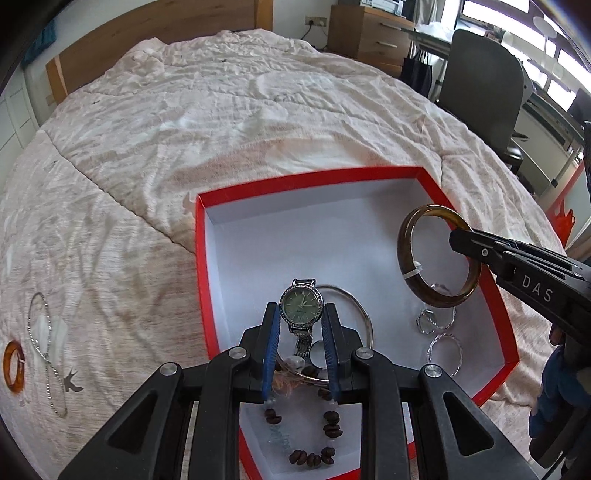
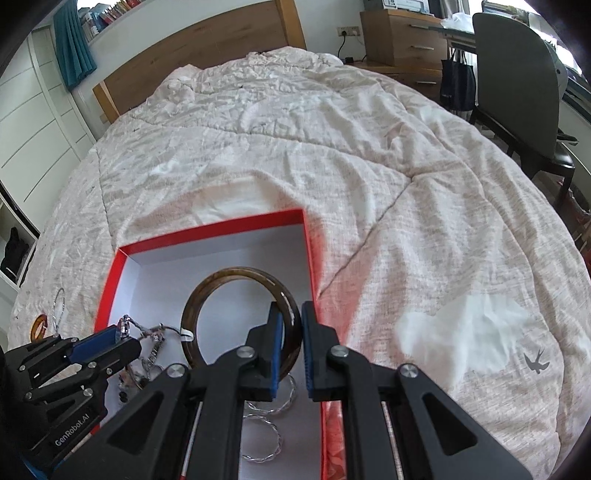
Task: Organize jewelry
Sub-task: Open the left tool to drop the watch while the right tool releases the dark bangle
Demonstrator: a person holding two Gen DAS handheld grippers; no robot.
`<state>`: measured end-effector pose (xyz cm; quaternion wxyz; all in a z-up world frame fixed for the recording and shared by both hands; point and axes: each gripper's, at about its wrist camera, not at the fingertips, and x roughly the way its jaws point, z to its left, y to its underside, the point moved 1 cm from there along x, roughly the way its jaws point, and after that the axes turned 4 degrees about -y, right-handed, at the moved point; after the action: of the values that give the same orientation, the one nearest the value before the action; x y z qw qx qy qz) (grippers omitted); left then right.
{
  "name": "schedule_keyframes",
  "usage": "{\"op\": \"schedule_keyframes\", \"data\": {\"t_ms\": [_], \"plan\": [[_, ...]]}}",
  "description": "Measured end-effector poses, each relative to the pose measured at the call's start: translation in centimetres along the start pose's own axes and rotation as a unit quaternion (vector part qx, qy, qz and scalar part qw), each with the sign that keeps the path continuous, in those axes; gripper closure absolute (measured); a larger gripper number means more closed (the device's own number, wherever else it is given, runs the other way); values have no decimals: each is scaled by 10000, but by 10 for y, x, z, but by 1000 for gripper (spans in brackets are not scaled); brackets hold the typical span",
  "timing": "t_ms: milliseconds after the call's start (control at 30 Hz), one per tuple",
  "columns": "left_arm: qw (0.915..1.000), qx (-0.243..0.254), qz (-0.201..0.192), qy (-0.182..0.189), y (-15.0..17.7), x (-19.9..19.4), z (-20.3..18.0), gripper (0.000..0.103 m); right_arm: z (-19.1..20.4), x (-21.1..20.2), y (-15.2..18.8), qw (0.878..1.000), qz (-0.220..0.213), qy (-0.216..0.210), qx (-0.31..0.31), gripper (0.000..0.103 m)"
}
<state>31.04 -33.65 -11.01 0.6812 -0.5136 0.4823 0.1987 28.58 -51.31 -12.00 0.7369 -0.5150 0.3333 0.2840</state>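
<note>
A red box (image 1: 199, 258) with a white inside lies on the bed; it also shows in the right wrist view (image 2: 110, 280). My left gripper (image 1: 301, 317) is shut on a silver watch (image 1: 301, 304) with a green dial, held above the box. My right gripper (image 2: 292, 321) is shut on a brown bangle (image 2: 207, 291), held upright over the box's right side; the bangle also shows in the left wrist view (image 1: 406, 229). In the box lie a thin silver bangle (image 1: 360, 306), twisted silver rings (image 1: 445, 349) and a brown bead bracelet (image 1: 314, 458).
On the bedspread left of the box lie an amber ring bangle (image 1: 14, 369) and a silver chain (image 1: 46, 350). The bedspread is pale pink and wrinkled. A grey chair (image 1: 480, 81) and a wooden drawer unit (image 1: 373, 29) stand beyond the bed's far right corner.
</note>
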Motion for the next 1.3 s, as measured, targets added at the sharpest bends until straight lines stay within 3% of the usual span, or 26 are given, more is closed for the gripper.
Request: {"op": "schedule_keyframes", "data": {"t_ms": [233, 533, 800, 933, 1000, 1067, 1300], "plan": [[9998, -101, 162, 94, 7, 9, 2, 80, 7, 4, 4, 9994, 125, 179, -258, 93], [9994, -162, 280, 137, 17, 11, 3, 80, 28, 12, 12, 9904, 462, 709, -1093, 93], [9992, -233, 276, 191, 19, 2, 9, 80, 28, 17, 21, 9890, 617, 792, -1089, 92], [9990, -293, 176, 294, 18, -11, 15, 78, 29, 5, 17, 9909, 493, 757, -1000, 92], [9989, -308, 113, 332, 17, -21, 17, 75, 31, -7, 14, 9914, 366, 775, -994, 80], [9986, -331, 38, 406, 16, -34, 19, 73, 34, -23, 9, 9925, 211, 730, -961, 77], [9975, -443, -363, 418, 13, -92, 37, 68, 56, -84, -7, 9921, -270, 769, -957, 76]]}}
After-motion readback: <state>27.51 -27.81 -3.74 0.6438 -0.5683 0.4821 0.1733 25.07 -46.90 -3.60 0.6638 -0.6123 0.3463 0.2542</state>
